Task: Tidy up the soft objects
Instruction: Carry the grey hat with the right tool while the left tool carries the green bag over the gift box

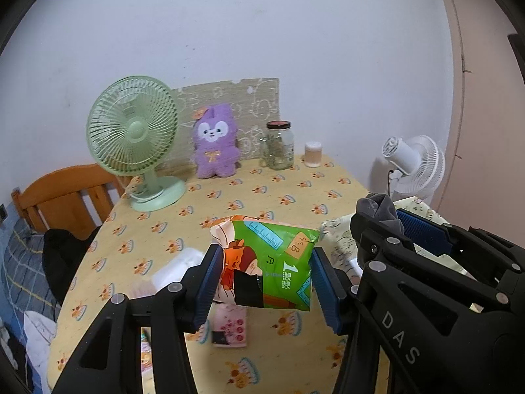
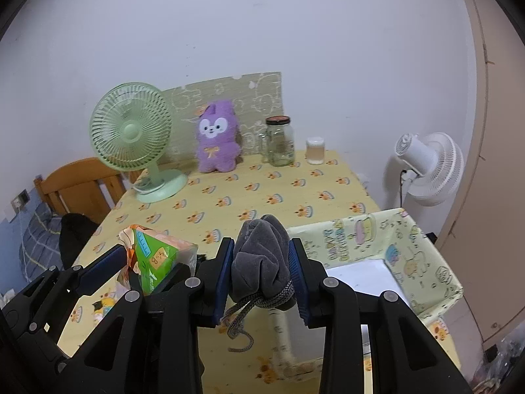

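Observation:
My left gripper [image 1: 265, 282] is shut on a green and orange tissue pack [image 1: 272, 262] and holds it above the table; the pack also shows in the right wrist view [image 2: 154, 256]. My right gripper [image 2: 261, 277] is shut on a grey drawstring pouch [image 2: 262, 262], held above the table just left of a pale yellow fabric box [image 2: 423, 246]. The pouch [image 1: 380, 210] and the right gripper [image 1: 398, 226] show at the right of the left wrist view. A purple plush toy [image 1: 215, 142] stands at the table's back, also in the right wrist view [image 2: 216, 141].
A green fan [image 1: 134, 141], a glass jar [image 1: 279, 146] and a small white jar [image 1: 313, 154] stand along the back. A pink packet [image 1: 229, 326] and a white pack [image 1: 177, 271] lie under my left gripper. A white fan [image 2: 426, 167] stands off the table's right, a wooden chair [image 2: 78, 184] at left.

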Tool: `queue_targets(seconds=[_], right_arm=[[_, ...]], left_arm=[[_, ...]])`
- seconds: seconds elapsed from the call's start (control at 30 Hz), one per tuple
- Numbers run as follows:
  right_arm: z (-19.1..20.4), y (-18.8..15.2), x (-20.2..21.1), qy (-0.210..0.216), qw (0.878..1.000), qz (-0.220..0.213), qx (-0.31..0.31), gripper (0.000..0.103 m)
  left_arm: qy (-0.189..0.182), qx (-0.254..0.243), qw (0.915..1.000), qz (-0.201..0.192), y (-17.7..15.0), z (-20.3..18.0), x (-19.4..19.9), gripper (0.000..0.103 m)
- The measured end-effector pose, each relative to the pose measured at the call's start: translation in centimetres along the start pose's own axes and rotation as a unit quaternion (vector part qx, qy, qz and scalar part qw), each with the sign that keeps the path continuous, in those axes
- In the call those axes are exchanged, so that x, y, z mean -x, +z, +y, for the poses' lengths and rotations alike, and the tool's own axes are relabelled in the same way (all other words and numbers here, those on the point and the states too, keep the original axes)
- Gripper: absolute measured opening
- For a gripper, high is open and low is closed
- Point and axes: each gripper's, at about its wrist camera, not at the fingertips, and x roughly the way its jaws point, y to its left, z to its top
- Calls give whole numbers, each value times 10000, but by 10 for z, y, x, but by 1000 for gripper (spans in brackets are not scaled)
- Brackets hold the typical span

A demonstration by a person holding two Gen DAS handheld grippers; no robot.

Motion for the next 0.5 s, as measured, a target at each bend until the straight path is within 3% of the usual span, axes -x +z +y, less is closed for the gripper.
queue_targets(seconds=[0.5], right_arm=[[-48,6,-4,-304,9994,-61,-138,37]], left_arm=[[-340,-167,9993,-31,11,-43,-20,56]])
